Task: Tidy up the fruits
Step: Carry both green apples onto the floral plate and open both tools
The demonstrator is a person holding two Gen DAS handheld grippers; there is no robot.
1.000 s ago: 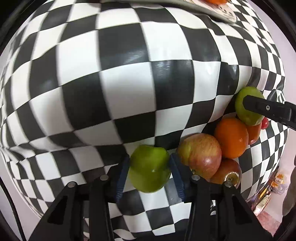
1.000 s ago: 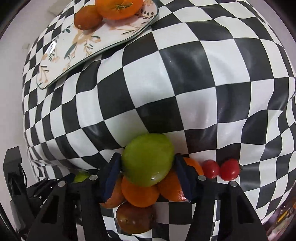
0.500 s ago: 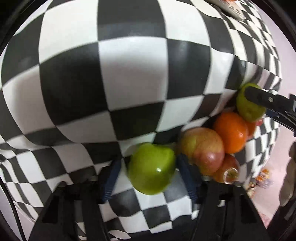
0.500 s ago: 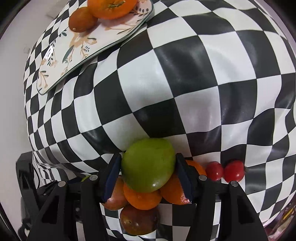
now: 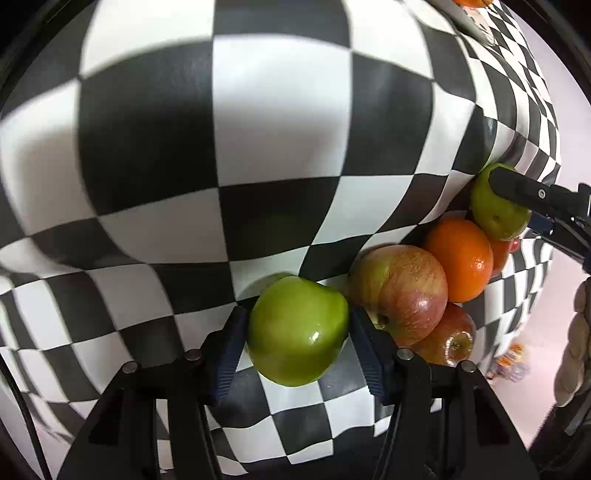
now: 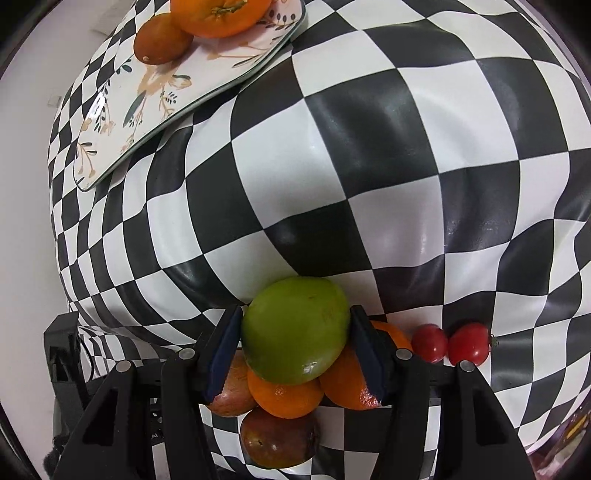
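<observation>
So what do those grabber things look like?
Both are black. The left gripper and the right gripper each have two angular black fingers with round silver rivets and dark blue ribbed pads on the inner faces. A thin black cable runs along the left one's side.

Looks like home dining spot to me. I see table under glossy black-and-white checkered tablecloth [image 6: 369, 166], floral-patterned serving plate [image 6: 155, 110] carrying oranges [image 6: 218, 16], loose apples [image 5: 402, 291] and cherry tomatoes [image 6: 448, 343] heaped on cloth. Plain white wall [image 6: 26, 155] behind. Pale floor past table edge, blurred clutter there.
</observation>
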